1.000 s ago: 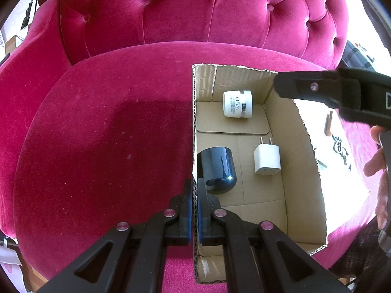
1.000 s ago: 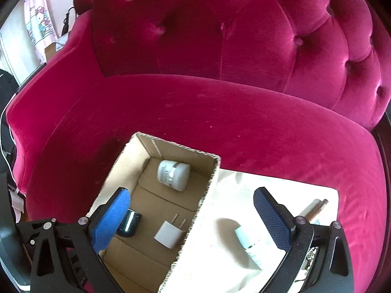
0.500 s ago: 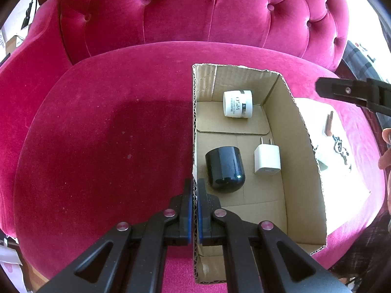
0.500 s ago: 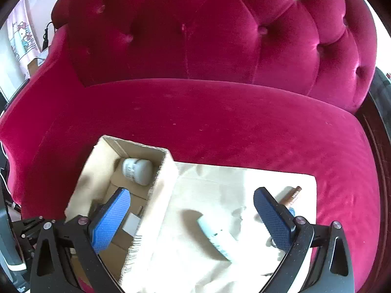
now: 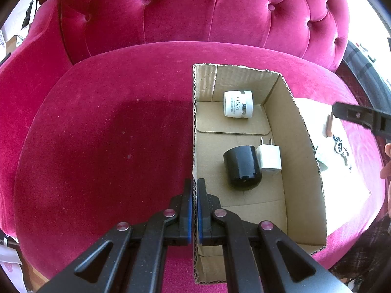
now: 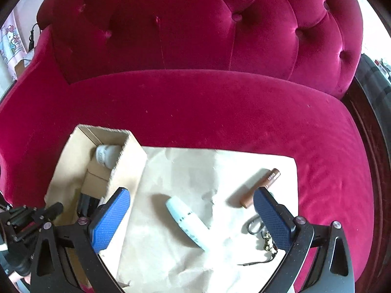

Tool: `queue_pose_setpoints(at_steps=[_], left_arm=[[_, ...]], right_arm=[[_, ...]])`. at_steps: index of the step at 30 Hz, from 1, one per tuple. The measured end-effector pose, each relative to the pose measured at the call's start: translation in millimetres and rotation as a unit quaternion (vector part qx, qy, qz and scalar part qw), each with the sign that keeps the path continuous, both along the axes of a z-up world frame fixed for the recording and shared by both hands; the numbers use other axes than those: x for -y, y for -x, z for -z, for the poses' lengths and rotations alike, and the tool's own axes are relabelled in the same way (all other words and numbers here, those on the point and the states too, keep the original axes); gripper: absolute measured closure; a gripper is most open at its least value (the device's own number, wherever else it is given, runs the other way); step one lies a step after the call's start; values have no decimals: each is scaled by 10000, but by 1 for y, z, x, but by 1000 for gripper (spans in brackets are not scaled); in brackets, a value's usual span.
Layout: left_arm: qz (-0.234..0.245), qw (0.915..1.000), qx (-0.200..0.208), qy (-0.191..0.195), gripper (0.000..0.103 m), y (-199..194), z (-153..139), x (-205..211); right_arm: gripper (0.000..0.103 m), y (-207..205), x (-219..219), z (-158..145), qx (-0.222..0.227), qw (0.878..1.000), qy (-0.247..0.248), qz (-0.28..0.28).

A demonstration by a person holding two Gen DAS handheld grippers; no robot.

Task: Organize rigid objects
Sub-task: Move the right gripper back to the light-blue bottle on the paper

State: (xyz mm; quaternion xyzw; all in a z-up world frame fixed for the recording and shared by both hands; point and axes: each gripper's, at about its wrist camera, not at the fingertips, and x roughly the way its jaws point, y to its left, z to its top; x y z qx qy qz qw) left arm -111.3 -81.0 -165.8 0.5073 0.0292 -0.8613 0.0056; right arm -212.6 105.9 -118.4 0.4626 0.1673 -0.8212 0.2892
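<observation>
An open cardboard box [image 5: 300, 146] lies on a pink velvet sofa seat. It holds a white jar [image 5: 238, 104], a black jar [image 5: 242, 168] on its side and a white charger plug [image 5: 268, 158] touching the black jar. My left gripper [image 5: 194, 188] is shut on the box's left wall. My right gripper [image 6: 191, 193] hangs open over a sheet of cream paper [image 6: 195, 166] right of the box [image 6: 127, 166]. Between and just below its fingers lies a pale blue tube [image 6: 188, 222]. A brown tube [image 6: 260, 188] lies by the right finger.
A metal ring with a chain [image 6: 255, 227] lies on the paper near the right finger. The sofa's tufted back [image 6: 195, 24] rises behind. A person's hand [image 5: 386, 161] shows at the right edge of the left wrist view.
My right gripper has moved right, from over the box to over the paper with the tubes. The black jar has rolled right against the charger. The left gripper has stayed put.
</observation>
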Motion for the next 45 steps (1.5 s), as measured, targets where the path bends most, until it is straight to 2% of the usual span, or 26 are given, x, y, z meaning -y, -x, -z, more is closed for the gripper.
queue_pose_setpoints(at_steps=[28, 36, 38, 41, 44, 45], left_arm=[[3, 10000, 8, -8, 100, -4, -3, 3], [1, 10000, 12, -28, 100, -6, -3, 6], [1, 10000, 13, -27, 100, -6, -3, 7], [2, 10000, 13, -30, 100, -6, -3, 7], [2, 10000, 12, -29, 100, -6, -3, 8], [-2, 10000, 13, -28, 100, -6, -3, 7]], right_arm=[[0, 0, -11, 65, 497, 9962, -712, -90], [1, 1, -9, 71, 559, 9956, -744, -112], [4, 1, -9, 71, 579, 9955, -746, -130], [16, 0, -8, 72, 565, 9951, -790, -187], [36, -2, -6, 76, 595, 9941, -872, -246], [48, -2, -6, 78, 610, 9937, -902, -272]])
